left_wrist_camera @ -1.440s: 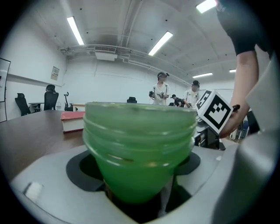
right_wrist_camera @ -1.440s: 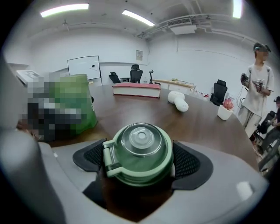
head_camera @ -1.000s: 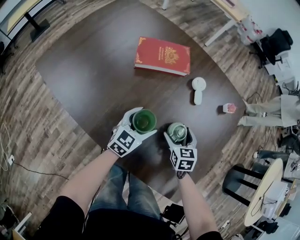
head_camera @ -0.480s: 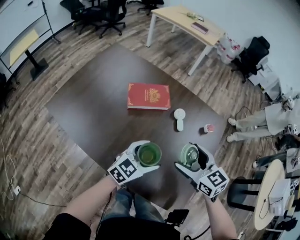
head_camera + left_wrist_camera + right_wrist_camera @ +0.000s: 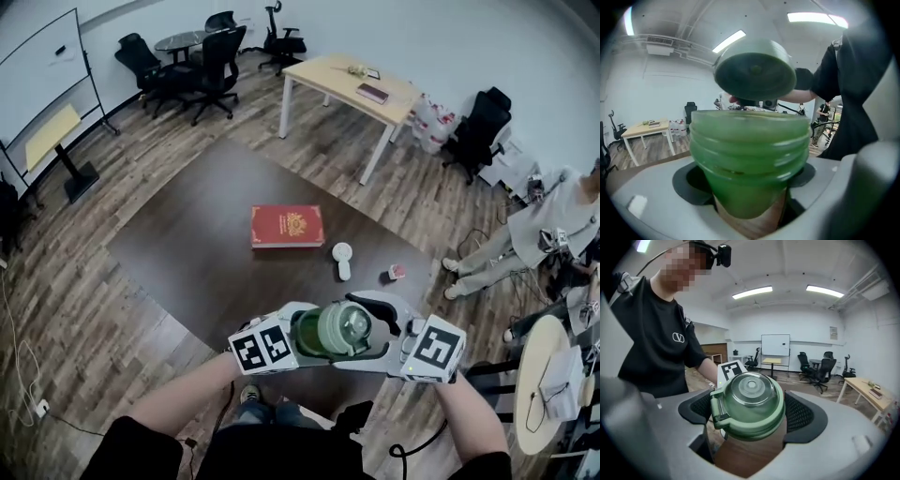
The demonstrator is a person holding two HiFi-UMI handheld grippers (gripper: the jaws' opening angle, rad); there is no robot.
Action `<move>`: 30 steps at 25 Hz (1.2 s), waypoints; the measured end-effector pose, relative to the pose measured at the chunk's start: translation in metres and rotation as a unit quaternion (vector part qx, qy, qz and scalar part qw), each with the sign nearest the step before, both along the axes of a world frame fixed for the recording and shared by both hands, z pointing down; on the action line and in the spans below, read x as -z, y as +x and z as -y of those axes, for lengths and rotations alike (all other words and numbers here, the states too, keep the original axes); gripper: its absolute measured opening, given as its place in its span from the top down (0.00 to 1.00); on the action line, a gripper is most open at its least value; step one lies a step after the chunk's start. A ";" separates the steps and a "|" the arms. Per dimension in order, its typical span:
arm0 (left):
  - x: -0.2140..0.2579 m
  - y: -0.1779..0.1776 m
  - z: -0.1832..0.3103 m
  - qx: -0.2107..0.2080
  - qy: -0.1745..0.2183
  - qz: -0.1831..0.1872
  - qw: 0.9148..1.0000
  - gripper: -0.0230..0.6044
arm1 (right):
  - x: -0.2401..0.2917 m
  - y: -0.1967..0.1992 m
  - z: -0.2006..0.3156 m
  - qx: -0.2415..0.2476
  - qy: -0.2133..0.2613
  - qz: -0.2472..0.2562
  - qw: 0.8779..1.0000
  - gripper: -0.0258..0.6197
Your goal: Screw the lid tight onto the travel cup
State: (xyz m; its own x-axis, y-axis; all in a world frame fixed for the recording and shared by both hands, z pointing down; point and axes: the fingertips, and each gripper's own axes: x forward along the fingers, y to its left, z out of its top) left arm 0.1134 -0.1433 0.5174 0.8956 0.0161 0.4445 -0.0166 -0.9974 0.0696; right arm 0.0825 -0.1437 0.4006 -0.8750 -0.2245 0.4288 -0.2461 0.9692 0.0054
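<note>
Lid (image 5: 749, 399) gripped in right gripper (image 5: 750, 417), cup (image 5: 749, 150) clamped in left gripper (image 5: 749, 187); lid's facing the cup's mouth, screwing not started, looks like.

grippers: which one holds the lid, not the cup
The right gripper: it grips the green, clear-domed lid, while the left gripper holds the open travel cup with its bare threaded rim.
</note>
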 end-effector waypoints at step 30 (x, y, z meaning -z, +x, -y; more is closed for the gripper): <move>0.040 0.001 -0.015 -0.044 0.018 0.039 0.998 0.31 | 0.001 -0.025 -0.010 -0.001 -0.007 -0.132 0.991 0.22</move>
State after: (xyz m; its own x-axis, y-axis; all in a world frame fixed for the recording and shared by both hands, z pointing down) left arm 0.1139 -0.1279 0.4772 0.8541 0.0754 0.5146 0.0667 -0.9971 0.0354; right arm 0.0570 -0.1333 0.3991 -0.7318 -0.2180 0.6457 -0.2395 0.9693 0.0558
